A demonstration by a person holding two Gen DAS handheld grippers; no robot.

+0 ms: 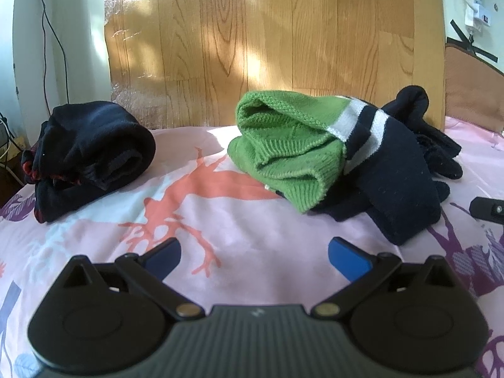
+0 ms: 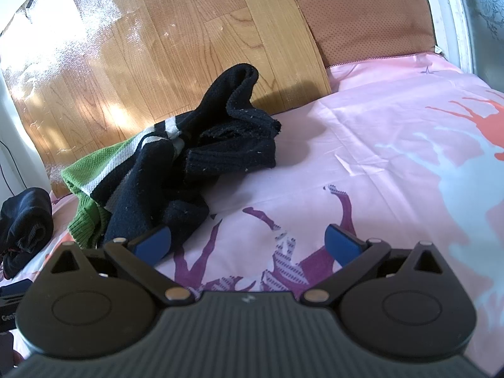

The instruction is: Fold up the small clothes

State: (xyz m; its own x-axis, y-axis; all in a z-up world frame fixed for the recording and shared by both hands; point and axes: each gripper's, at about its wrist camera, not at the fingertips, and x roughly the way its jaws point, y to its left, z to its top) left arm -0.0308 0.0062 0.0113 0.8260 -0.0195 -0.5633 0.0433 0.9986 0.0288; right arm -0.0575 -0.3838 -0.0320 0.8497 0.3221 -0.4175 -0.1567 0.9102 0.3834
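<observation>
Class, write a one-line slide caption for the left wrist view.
Open left tool hovers over a pink sheet, facing a crumpled green-and-navy sweater and a dark bundle.

I work in a home bedroom: a pink printed bedsheet (image 2: 393,132) covers the bed, a wood-grain headboard (image 1: 267,41) rises behind it, and a brown cushion (image 2: 365,22) stands beside that headboard.

Crumpled green-and-navy sweater (image 1: 315,154) lies right of rolled dark garment (image 1: 91,154).
</observation>
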